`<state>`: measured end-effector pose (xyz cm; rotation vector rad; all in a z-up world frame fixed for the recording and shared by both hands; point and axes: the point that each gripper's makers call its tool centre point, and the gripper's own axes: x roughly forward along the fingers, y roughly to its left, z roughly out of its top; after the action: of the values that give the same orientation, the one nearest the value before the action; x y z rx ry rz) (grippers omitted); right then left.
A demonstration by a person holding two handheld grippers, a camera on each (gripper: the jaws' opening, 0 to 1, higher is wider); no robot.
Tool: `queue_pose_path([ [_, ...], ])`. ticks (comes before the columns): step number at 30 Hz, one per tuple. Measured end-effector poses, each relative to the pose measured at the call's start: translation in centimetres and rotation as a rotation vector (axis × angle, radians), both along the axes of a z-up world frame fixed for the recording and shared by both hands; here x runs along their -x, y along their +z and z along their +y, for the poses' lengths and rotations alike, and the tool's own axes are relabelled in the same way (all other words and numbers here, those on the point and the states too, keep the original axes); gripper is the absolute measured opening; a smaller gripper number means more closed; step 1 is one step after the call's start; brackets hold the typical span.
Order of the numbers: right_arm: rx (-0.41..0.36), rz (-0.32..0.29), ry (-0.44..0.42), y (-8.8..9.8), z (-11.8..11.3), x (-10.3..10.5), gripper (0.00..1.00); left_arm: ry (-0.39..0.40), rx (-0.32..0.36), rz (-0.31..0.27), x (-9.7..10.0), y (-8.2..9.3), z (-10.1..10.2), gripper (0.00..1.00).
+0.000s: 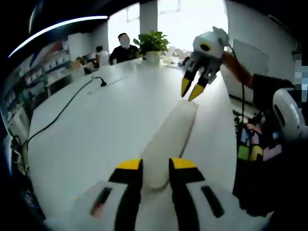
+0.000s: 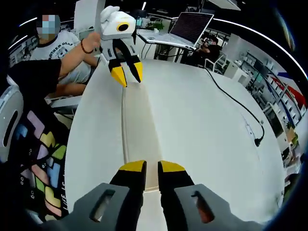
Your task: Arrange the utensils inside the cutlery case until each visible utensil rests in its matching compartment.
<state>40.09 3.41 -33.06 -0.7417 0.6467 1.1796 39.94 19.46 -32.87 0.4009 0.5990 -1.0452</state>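
cutlery case (image 1: 171, 139): a long, pale, closed-looking case lying flat on the white table (image 1: 96, 125); no utensils or compartments can be made out.
long axis: runs straight from one gripper to the other, each end of the case pointing at a pair of jaws.
left gripper (image 1: 155, 169): at the case's near end in the left gripper view, yellow-tipped jaws narrowed around that end and apparently pinching it.
right gripper (image 2: 152, 169): at the opposite end of the case, jaws narrow, that end sitting between them; a firm grip cannot be confirmed.
nearer hand: neither; both sit at the case's ends.
likely next: opening the case, judged from the two-ended hold.
black cable (image 2: 236, 103): on the table, well apart from the case.
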Motion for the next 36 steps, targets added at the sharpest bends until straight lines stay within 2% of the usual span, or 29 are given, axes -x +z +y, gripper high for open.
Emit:
queue_pose_path([
  [3,0.034,0.016,0.009,-0.1,-0.2,0.0,0.09,-0.058,-0.082,-0.024,-0.1,-0.1,-0.1,0.23],
  [6,0.059,0.025,0.017,-0.1,-0.4,0.0,0.09,-0.131,-0.114,0.001,0.5,0.0,-0.8,0.22],
  [7,0.061,0.025,0.021,0.0,-0.4,0.0,0.09,-0.168,-0.126,0.026,1.0,-0.1,-1.0,0.22],
  [11,0.091,0.037,0.052,-0.4,-0.2,1.0,0.09,-0.211,-0.201,0.044,1.1,-0.2,-1.1,0.22],
  [16,0.126,0.067,0.051,-0.7,-0.6,0.9,0.10,-0.237,-0.281,0.056,0.7,-0.2,-0.7,0.23],
  [18,0.133,0.089,0.049,-0.7,-0.7,0.9,0.12,-0.258,-0.291,0.056,0.6,0.1,-0.7,0.23],
  [21,0.170,0.091,0.068,-0.9,-1.2,1.0,0.13,-0.286,-0.351,0.091,0.9,-0.3,-0.1,0.23],
  [28,0.215,0.126,0.093,-1.3,-1.4,0.9,0.15,-0.296,-0.397,0.112,0.2,-0.6,-0.2,0.23],
  [36,0.253,0.154,0.106,-1.8,-1.4,0.8,0.15,-0.281,-0.444,0.175,0.2,-1.1,0.4,0.24],
])
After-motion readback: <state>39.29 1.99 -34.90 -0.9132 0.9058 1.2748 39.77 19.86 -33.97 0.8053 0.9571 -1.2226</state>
